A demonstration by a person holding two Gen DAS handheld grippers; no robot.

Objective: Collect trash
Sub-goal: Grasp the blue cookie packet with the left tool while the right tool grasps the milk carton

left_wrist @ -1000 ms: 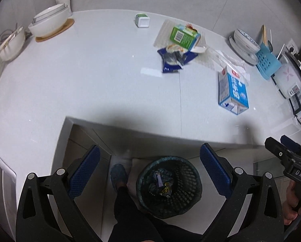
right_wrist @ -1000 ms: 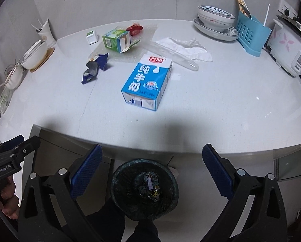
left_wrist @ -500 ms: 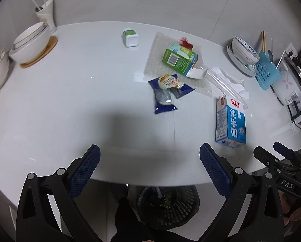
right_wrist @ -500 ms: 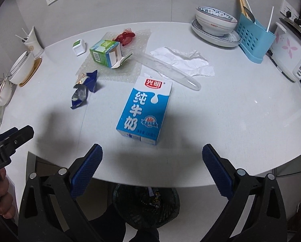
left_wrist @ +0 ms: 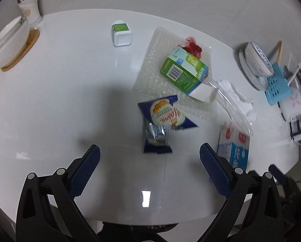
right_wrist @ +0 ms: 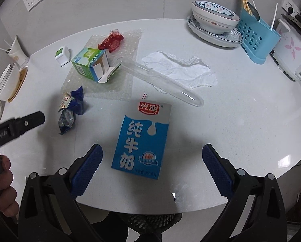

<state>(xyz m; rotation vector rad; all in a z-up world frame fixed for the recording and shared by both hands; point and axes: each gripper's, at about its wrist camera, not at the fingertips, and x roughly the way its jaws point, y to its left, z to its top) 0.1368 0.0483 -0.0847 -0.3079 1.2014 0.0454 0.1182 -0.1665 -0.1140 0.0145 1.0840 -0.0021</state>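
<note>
Both tongs, having risen from the bin, are now hovering spread and empty: left tongs (left_wrist: 149,155) facing the snack wrapper (left_wrist: 160,121), right tongs (right_wrist: 152,157) facing the milk carton (right_wrist: 142,139).

white table (right_wrist: 241,121) | on it: milk carton (right_wrist: 141,139), bubble wrap (right_wrist: 108,74), tissue (right_wrist: 180,70), snack wrappers (left_wrist: 160,119), bowls (right_wrist: 215,22)

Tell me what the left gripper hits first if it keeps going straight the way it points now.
Most likely the dark blue snack wrapper: it lies centred ahead of the open left gripper, nearest its fingertips. The milk carton sits off beside the right finger. Height above the table is unclear, so contact depth is a guess.
</note>
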